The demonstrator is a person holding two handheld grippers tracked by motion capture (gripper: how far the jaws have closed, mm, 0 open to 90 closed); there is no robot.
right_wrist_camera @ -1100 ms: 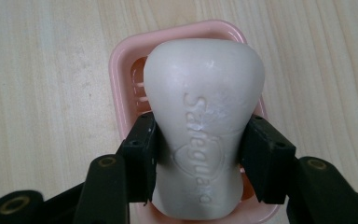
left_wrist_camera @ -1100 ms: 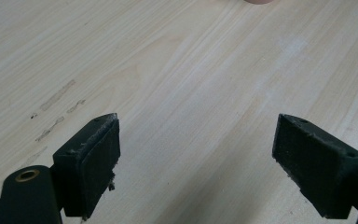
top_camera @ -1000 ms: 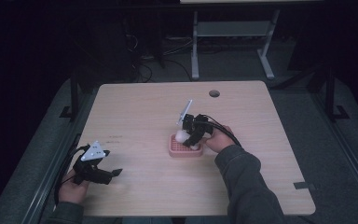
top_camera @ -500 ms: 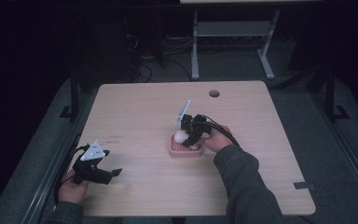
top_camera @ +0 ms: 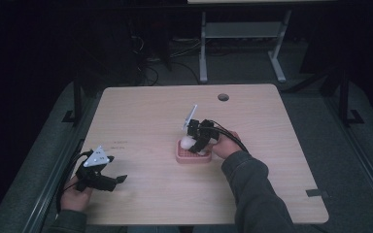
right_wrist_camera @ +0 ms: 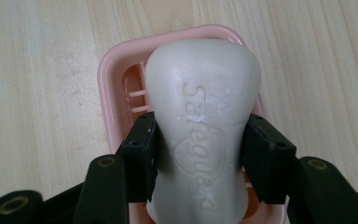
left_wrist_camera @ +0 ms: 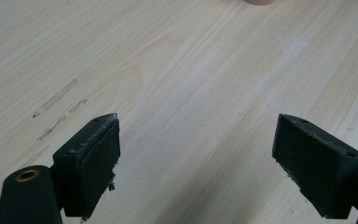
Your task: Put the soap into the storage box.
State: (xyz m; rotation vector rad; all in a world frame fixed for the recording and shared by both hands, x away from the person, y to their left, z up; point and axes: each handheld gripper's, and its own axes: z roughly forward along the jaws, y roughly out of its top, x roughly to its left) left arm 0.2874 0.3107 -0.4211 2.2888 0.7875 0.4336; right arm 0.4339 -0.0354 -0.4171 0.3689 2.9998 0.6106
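The table [top_camera: 141,116] is pale wood with a fine straight grain, and it carries a small dark round hole [top_camera: 223,97] near its far edge. The soap [right_wrist_camera: 200,121] is off-white, with raised lettering in the same colour. The dish [right_wrist_camera: 116,60] under it is pink with slatted openings. Both grippers are black: the right gripper [right_wrist_camera: 198,154] and the left gripper [left_wrist_camera: 196,158], the latter topped by a light grey plate [top_camera: 98,157]. The sleeve [top_camera: 252,189] looks dark grey-green, though the light is dim. The surrounding floor is dark grey.
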